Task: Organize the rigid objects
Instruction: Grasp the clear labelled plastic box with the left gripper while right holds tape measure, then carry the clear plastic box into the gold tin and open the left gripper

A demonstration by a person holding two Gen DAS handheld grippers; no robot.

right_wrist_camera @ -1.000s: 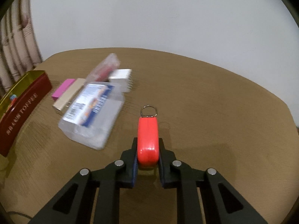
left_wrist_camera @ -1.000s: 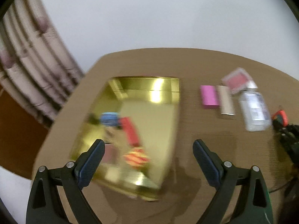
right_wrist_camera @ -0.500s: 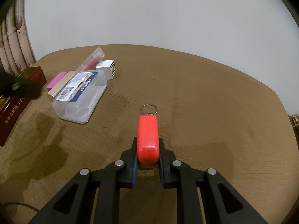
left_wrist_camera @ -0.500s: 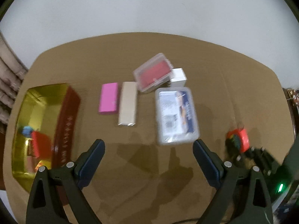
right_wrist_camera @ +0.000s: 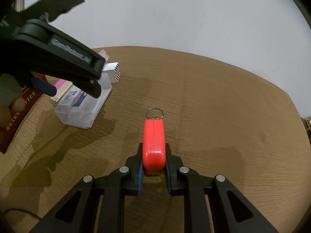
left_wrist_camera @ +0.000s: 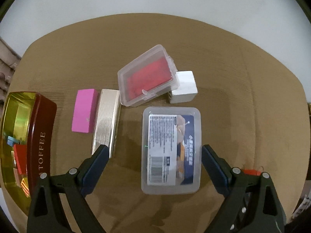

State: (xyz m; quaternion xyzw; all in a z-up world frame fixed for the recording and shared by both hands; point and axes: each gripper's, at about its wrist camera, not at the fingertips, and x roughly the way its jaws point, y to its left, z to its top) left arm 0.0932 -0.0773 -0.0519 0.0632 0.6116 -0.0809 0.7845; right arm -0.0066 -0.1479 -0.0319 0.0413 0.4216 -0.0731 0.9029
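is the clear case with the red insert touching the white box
Touching. The left wrist view shows the clear case tilted, its right end propped on top of the white box, overlapping it with no gap.

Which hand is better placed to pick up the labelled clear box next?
Left. The left gripper hangs open over the labelled clear box, jaws either side of it. The right gripper is shut on the red keychain item, off to the side.
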